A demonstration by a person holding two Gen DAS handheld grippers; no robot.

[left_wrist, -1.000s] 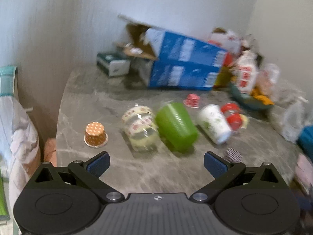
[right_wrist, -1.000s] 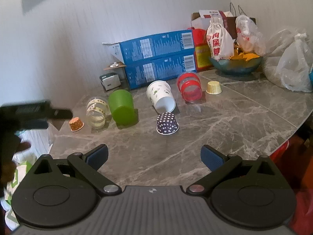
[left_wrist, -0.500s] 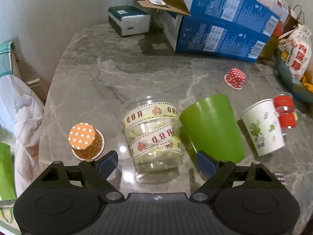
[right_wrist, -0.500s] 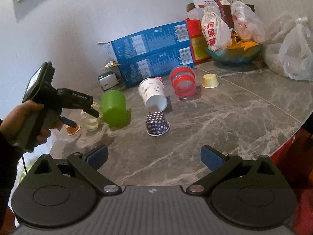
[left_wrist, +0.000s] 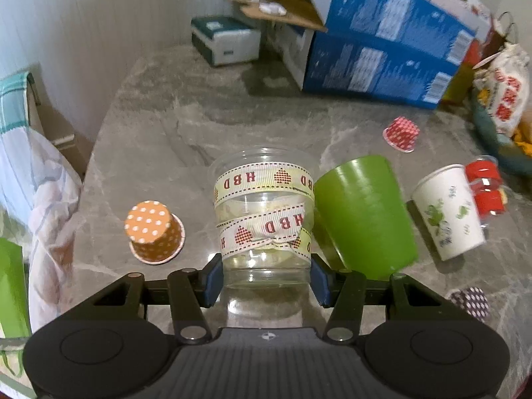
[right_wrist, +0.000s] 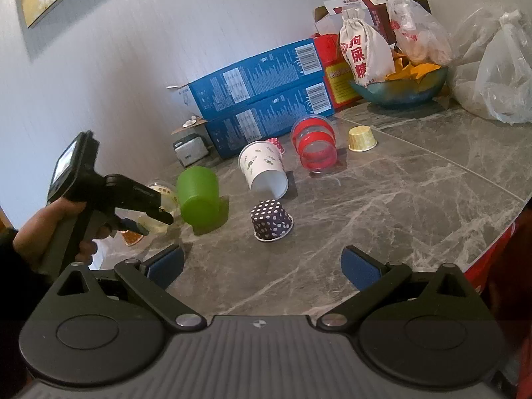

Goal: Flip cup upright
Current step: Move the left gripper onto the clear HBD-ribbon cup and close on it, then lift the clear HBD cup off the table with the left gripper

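A clear plastic cup (left_wrist: 264,219) wrapped in "HBD" ribbon lies on its side on the grey marble table (left_wrist: 159,139). My left gripper (left_wrist: 264,281) has its blue pads against both sides of the cup near its base, shut on it. In the right wrist view the left gripper (right_wrist: 146,212) shows at the left, at the clear cup (right_wrist: 163,196), which it mostly hides. A green cup (left_wrist: 364,212) lies on its side just right of the clear cup. My right gripper (right_wrist: 262,264) is open and empty above the table's front part.
A white paper cup (left_wrist: 449,211) and a red-banded clear cup (left_wrist: 485,186) lie further right. Small upside-down paper cups: orange (left_wrist: 153,231), red (left_wrist: 400,131), dark dotted (right_wrist: 271,221), yellow (right_wrist: 361,138). Blue boxes (left_wrist: 382,43), a bowl (right_wrist: 399,88) and bags stand at the back.
My left gripper has moved forward and down onto the clear ribbon cup and its fingers have closed on it. The right gripper has stayed open and nearly still.
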